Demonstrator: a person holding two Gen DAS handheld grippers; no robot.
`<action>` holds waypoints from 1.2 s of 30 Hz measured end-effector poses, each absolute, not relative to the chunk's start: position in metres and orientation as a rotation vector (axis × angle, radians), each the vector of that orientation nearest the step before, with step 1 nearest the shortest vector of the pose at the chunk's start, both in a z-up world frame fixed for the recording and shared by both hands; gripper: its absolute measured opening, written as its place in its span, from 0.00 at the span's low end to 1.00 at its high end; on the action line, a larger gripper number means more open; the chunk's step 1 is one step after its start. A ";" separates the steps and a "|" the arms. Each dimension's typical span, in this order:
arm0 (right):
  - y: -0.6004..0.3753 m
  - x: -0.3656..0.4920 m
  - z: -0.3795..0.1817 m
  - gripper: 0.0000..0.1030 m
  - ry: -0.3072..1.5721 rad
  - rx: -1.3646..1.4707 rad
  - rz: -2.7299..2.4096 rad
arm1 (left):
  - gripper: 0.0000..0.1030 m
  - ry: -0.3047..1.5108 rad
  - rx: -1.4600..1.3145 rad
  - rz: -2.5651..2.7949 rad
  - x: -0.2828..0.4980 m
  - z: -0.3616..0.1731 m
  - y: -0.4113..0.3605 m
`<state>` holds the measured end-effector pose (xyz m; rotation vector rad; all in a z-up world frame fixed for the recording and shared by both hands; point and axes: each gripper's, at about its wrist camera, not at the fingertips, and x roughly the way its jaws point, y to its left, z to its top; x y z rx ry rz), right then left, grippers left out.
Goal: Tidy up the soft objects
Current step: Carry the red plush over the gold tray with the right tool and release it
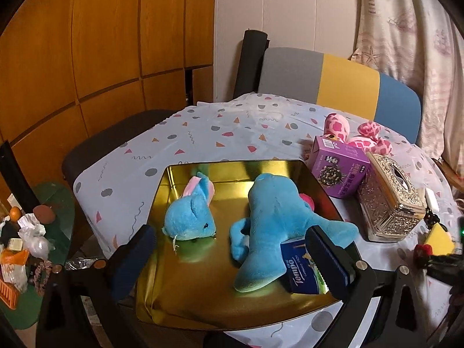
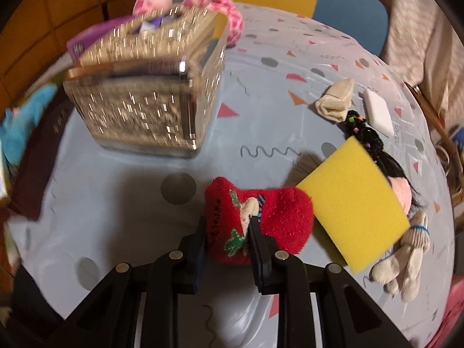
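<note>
Two grippers: right gripper (image 2: 227, 227) pinches red sock (image 2: 261, 220) just above tablecloth (image 2: 116, 203), beside yellow sponge (image 2: 352, 206). Left gripper (image 1: 229, 249) wide, empty, over gold tray (image 1: 203, 290). Keep pinch firm, carry sock clear of sponge toward tray.

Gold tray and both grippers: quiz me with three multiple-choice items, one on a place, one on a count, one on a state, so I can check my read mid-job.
1. Where does the Tempo tissue pack lie?
A. in the gold tray
B. on the chair
C. on top of the glittery tissue box

2. How many blue plush toys are in the tray?
A. one
B. two
C. four

3. What is the right gripper doing?
A. standing open over the yellow sponge
B. shut on the red sock
C. holding the white eraser

Answers: 1 A, the pack sits at the tray's near right corner beside the large blue plush. 2 B, the large one and the small blue plush. 3 B, its fingers pinch the sock's fabric.
</note>
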<state>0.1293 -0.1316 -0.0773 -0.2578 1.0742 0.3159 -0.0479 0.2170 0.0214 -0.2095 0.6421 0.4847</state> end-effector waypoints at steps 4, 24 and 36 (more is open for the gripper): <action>-0.136 0.117 -0.040 0.24 1.006 -0.159 0.346 | 1.00 0.663 -0.234 0.481 -0.048 0.016 0.224; 0.090 0.078 0.045 0.24 0.867 -0.221 0.983 | 1.00 0.657 -0.290 0.558 -0.074 0.014 0.258; 0.193 0.089 -0.006 0.24 0.802 -0.497 0.989 | 1.00 0.675 -0.332 0.584 -0.086 0.002 0.279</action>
